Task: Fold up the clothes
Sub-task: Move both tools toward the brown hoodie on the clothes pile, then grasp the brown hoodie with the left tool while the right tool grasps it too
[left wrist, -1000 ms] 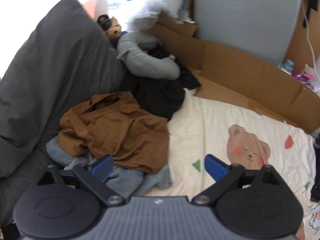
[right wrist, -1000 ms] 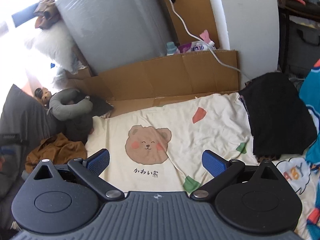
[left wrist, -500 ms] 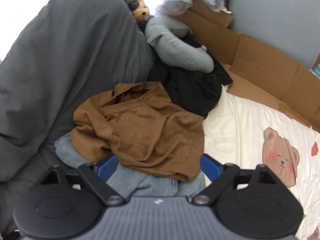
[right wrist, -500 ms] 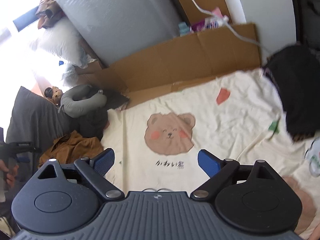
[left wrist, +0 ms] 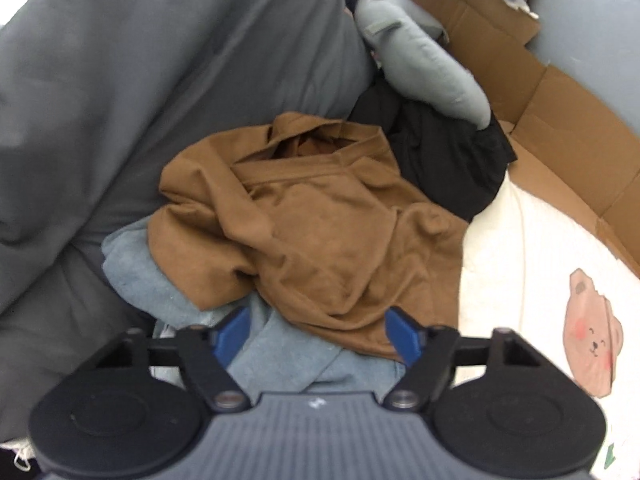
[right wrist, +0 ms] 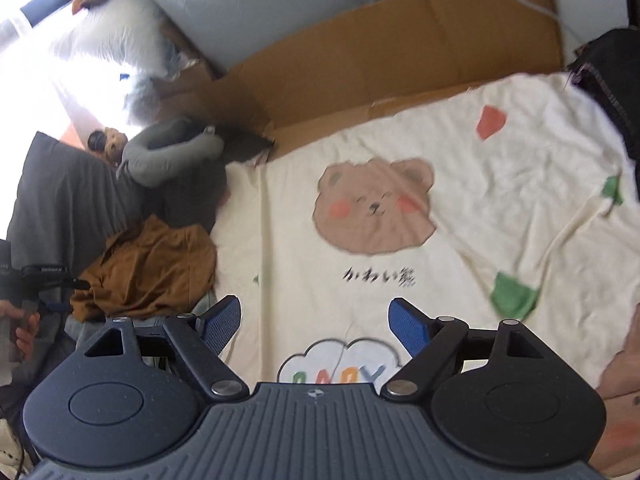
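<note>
A crumpled brown shirt [left wrist: 320, 232] lies on top of a pile, over a pale blue garment [left wrist: 168, 280], with a black garment [left wrist: 444, 144] behind it. My left gripper [left wrist: 318, 334] hovers open right over the brown shirt's near hem, its blue pads on either side and nothing held. The right wrist view shows the brown shirt [right wrist: 152, 268] at the left. My right gripper [right wrist: 316, 322] is open above the cream bear-print sheet [right wrist: 400, 240], empty.
A big dark grey pillow [left wrist: 160, 80] rises left of the pile, a grey neck pillow [left wrist: 420, 52] behind it. Cardboard panels [right wrist: 400, 48] wall the far side. A black cloth [right wrist: 612, 80] lies at the sheet's right. A person's hand [right wrist: 20, 328] holds the other tool.
My left gripper has swung left and closer, so the brown shirt now fills the view between its fingers. The right gripper has tilted down and left over the sheet. Both stay open.
</note>
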{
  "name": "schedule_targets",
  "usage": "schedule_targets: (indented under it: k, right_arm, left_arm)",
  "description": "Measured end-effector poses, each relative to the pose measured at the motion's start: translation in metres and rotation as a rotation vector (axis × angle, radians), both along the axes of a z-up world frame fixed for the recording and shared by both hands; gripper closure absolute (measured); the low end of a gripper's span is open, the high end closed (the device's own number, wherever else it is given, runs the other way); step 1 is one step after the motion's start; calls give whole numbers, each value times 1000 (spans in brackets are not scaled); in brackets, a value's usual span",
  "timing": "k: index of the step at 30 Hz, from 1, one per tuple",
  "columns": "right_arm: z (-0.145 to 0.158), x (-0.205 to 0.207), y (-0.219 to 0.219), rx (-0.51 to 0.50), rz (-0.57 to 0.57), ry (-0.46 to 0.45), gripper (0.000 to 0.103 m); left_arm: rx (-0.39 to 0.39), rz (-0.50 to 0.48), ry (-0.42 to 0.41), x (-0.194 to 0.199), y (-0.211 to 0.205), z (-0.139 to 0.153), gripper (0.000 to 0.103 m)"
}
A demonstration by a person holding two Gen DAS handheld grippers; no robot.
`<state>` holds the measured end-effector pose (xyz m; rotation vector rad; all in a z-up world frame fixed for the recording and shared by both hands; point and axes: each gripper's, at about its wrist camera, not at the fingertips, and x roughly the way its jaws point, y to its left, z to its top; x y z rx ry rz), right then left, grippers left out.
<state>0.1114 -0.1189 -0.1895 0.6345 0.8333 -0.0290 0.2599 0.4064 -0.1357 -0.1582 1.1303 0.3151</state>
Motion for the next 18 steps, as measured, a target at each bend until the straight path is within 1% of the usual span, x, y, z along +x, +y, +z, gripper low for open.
schedule_targets:
  k: [3,5,6,7,9,12,13,14,16,18]
  right_arm:
    - [-16,7,13,37,14,15,19]
    - [-25,14,23,66,41,13,19]
    - [-29,19,28,65,57,15,21]
    - [-32,24,34,59,72,18,25]
    - [-38,33,45,54,97,26,32]
    - [-42,41,58,57,116,32,32]
    - [-43,43,62,58,119,32,32]
    - [-43,43,65,58,124,31,32]
    - [-42,43,70,59,136,30,32]
    - [-41,42,74,59,150,28,32]
  left_arm:
    - [-24,15,7,5,11,-14,27]
    - [-46,42,2,6,17,-20,28]
    - [-60,51,-3,7,19,-23,29]
    - [-72,59,-7,8,21,-25,30]
    - [-82,72,-15,11,24,-31,36]
    - [-96,104,-13,15,26,-41,39]
    - [-110,108,-11,16,27,-44,43]
    - [-120,111,-9,17,28,-47,45]
    - [-115,106,-6,17,27,-53,46]
    - [-93,94,2,17,24,-60,59]
